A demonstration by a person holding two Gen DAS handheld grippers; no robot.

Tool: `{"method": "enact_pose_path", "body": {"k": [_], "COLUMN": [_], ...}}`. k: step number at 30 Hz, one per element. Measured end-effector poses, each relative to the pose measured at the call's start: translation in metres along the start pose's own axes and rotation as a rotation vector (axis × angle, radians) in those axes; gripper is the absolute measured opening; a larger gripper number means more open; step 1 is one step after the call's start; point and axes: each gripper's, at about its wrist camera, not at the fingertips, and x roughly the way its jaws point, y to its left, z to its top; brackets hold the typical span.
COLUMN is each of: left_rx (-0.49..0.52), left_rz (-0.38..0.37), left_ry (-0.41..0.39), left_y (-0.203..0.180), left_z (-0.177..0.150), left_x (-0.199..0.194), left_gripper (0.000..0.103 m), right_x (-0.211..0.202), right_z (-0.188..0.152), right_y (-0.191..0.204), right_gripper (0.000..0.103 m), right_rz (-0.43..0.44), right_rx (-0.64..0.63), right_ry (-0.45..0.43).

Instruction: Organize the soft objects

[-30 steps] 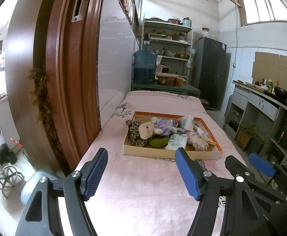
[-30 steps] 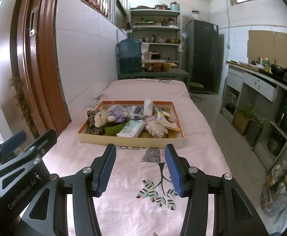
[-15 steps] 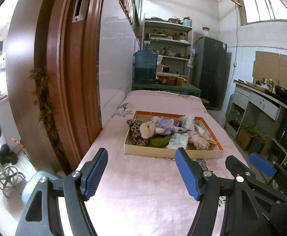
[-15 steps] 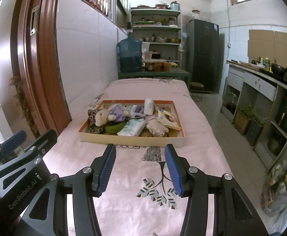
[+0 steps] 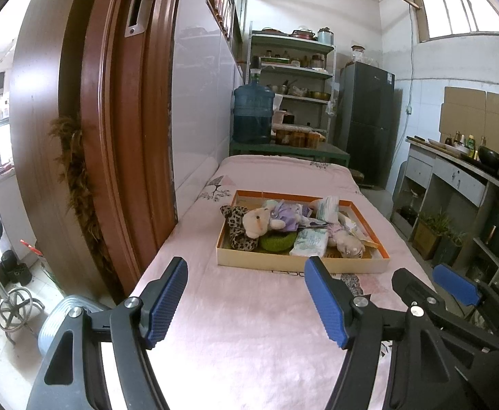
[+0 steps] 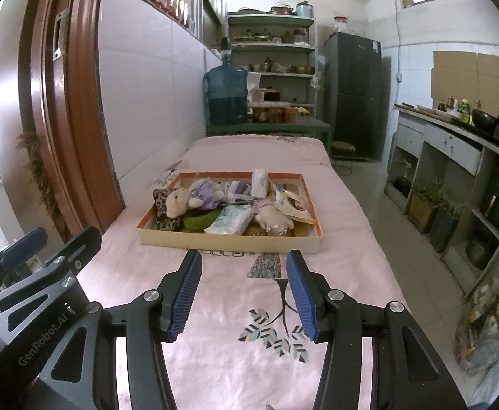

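Above the near end of the pink bed (image 6: 334, 184), left hand-held gripper (image 5: 246, 299) and right hand-held gripper (image 6: 244, 295) tilt down, jaws apart, empty; tray (image 6: 229, 239) of soft toys lies ahead, well apart.

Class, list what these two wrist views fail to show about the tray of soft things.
- Tray floor: both views, covered by the heaped items.
- Green item: both views, mostly under the cream plush toy; what it is stays unclear.
- Printing on the tissue pack: too small in both views.
- Lettering under the tray's near wall: right wrist view, partly hidden by the right gripper.
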Motion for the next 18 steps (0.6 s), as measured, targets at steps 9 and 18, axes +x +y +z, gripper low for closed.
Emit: {"method": "enact_pose_path", "body": {"k": [9, 18], "left_rx": [0.000, 0.000], "left_rz": [0.001, 0.004], "left_ry": [0.001, 0.001], "left_y": [-0.0005, 0.0006], "left_z": [0.0005, -0.0017], "left_x": [0.0000, -0.0005], "left_gripper": [0.071, 0.071], "right_x": [0.0000, 0.0000], "right_z": [-0.0003, -0.0002], "right_y": [-0.0001, 0.0001], "right_gripper": [0.053, 0.053], "right_rz": [-0.001, -0.002], "right_rx": [-0.002, -0.002], "right_ry": [0.001, 0.001]}}
